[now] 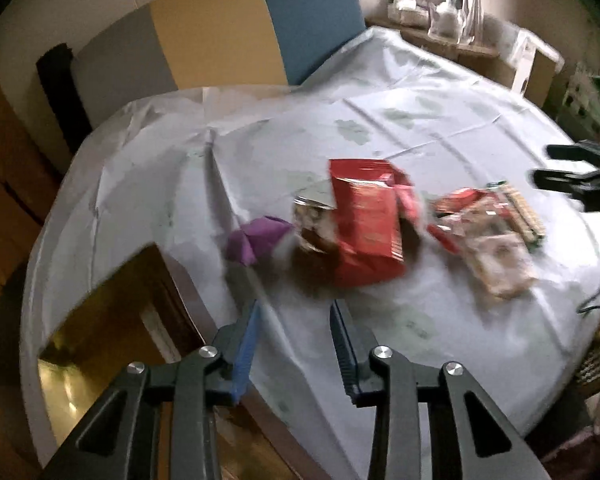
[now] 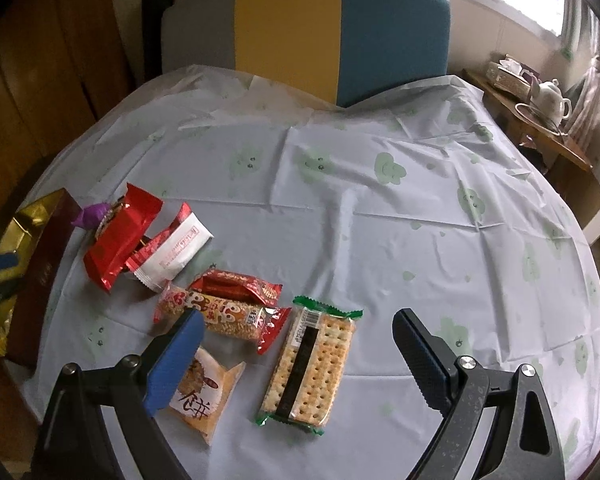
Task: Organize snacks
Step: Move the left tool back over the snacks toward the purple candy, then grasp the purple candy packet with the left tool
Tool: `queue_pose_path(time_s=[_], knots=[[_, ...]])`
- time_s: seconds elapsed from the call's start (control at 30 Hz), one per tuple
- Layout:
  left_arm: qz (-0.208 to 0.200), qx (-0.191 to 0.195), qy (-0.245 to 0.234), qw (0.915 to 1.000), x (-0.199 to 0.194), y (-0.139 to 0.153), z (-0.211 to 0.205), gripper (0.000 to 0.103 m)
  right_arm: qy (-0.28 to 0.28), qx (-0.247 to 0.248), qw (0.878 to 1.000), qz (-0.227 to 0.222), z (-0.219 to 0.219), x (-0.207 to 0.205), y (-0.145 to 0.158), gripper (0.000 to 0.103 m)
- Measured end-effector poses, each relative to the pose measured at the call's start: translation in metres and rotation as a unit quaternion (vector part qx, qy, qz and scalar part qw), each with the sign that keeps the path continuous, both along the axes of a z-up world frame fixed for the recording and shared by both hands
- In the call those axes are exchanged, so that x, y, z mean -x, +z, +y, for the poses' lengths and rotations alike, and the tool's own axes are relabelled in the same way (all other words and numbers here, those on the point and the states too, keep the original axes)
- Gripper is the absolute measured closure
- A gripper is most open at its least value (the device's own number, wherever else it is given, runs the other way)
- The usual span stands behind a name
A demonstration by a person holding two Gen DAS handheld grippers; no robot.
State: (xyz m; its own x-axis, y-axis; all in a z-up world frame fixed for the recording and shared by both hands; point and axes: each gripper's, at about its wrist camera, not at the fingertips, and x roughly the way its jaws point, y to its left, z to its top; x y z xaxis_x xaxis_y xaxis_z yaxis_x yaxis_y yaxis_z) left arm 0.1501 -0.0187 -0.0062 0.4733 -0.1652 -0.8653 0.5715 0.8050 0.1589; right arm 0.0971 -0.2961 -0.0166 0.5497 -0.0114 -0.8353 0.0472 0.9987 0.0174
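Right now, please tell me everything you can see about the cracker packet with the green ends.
The cracker packet is a long clear plastic wrapper with green zigzag-cut seals at both ends. Inside lie pale square crackers dotted with small holes, and a dark strip runs along its length under a printed label. It looks sealed and lies flat on the pale tablecloth, slightly slanted, between the wide-open fingers of the right gripper, which do not touch it. Its upper left corner lies close to the red-ended puffed rice bar; contact is unclear.

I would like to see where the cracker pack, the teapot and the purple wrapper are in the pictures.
cracker pack [image 2: 310,364], right wrist view, on the middle of the clear pack.
teapot [image 2: 553,97], right wrist view, on its white body.
purple wrapper [image 1: 254,238], left wrist view, on its middle.
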Motion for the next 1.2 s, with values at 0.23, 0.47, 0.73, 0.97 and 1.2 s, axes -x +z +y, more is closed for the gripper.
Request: queue_pose_path(time_s=[0.23,0.47,0.73,0.97,1.2], knots=[[0.016,-0.081,-0.046,0.9956,-0.048,-0.025,-0.024,0.065,0.001,-0.008,1.000,-0.005,-0.002,-0.001,0.003,0.007],[0.026,-0.122,-0.065,0.9900,-0.076,-0.050,-0.036,0.064,0.001,-0.017,1.000,-0.007,-0.003,-0.001,0.004,0.007],[0.020,-0.078,-0.053,0.9953,-0.072,-0.046,-0.034,0.096,0.005,-0.013,1.000,-0.008,-0.001,-0.002,0.003,0.007],[0.035,0.024,-0.020,0.9989,-0.040,-0.020,-0.016,0.096,0.007,0.003,1.000,-0.011,0.001,-0.001,0.003,0.007],[0.048,0.029,0.032,0.9979,-0.067,-0.015,-0.003,0.069,-0.003,0.007,1.000,-0.010,-0.002,0.000,0.003,0.007]])
